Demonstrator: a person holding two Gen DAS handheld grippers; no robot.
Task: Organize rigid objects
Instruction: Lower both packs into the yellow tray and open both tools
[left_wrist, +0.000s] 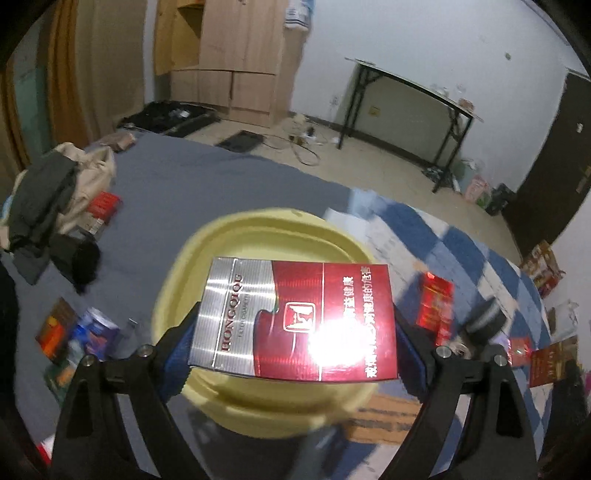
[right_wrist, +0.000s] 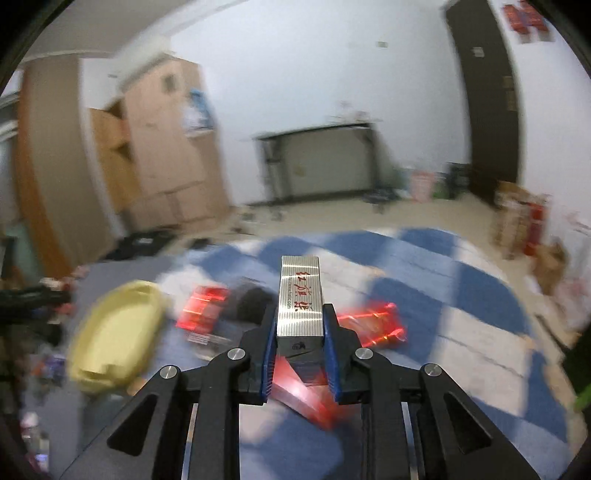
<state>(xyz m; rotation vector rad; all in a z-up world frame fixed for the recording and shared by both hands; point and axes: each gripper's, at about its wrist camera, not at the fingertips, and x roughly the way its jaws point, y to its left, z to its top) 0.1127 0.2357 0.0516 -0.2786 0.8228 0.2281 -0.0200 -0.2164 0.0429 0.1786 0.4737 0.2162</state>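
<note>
Red-silver pack (left_wrist: 295, 317) gripped broadside above yellow tray (left_wrist: 266, 229), floor beyond open

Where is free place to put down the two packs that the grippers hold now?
Free: inside the yellow tray, and grey sheet between tray and clothes pile. Crowded: red packs lie on the checked blanket beside the tray.

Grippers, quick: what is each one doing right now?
Left gripper: closed on a red and silver packet.
Right gripper: closed on a silver packet.

Yellow tray (right_wrist: 114, 332) and red packs (right_wrist: 201, 308) motion-blurred, perhaps cigarette boxes.
</note>
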